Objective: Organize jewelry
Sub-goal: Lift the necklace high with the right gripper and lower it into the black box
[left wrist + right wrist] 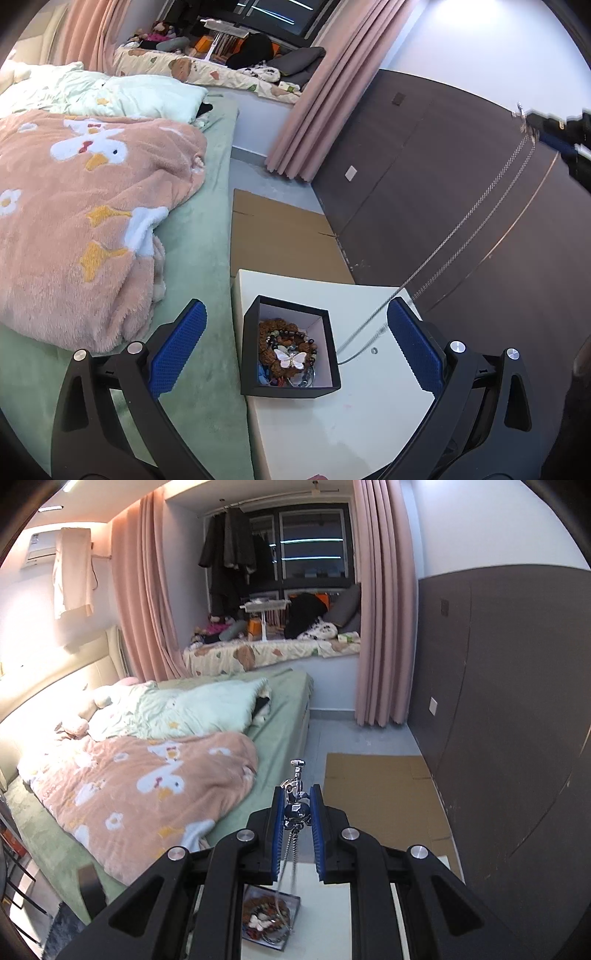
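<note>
Above the jewelry box (269, 919), right gripper (297, 805) clamping necklace pendant (295, 808), chain (461, 236) dangling, left gripper (295, 347) wide.

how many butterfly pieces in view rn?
1. A white butterfly ornament lies on top of the beaded bracelets inside the black box on the white table. More may be buried underneath.

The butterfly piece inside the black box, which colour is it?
White, pearly, with a small gold body; the butterfly piece shows best in the left wrist view.

Two wrist fisheyes angled down toward bed (92, 221) and window, sharing black box (290, 347).
</note>
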The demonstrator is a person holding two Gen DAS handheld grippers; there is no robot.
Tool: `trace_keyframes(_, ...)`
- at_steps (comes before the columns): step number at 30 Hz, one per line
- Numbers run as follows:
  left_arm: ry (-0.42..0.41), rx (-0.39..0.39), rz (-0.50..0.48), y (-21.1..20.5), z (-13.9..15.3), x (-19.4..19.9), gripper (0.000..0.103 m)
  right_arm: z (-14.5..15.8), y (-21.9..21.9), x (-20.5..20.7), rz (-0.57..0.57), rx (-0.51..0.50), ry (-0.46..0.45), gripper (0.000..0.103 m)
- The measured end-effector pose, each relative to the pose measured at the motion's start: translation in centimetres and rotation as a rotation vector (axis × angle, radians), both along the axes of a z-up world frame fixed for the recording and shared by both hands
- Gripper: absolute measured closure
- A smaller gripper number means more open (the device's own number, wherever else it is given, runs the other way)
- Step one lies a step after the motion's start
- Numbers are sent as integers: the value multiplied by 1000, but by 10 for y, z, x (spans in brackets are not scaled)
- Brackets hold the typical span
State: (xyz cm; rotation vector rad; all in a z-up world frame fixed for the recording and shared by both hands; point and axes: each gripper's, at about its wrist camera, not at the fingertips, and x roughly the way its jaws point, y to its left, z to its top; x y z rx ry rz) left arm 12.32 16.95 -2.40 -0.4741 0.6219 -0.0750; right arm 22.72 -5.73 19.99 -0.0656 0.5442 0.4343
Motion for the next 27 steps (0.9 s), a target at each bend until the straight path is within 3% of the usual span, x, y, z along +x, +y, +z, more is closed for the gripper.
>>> trace_keyframes(9, -12, -17, 10, 6, 2, -3, 5, 22, 32, -10, 43, -7, -33, 89)
trace_keyframes(19, -10, -17, 24, 11, 1, -4, 5, -23, 39, 8, 52, 1, 62, 89)
trace_keyframes(27, -13, -35, 31, 13, 1, 0, 5, 21, 41, -6, 65, 19, -35, 89)
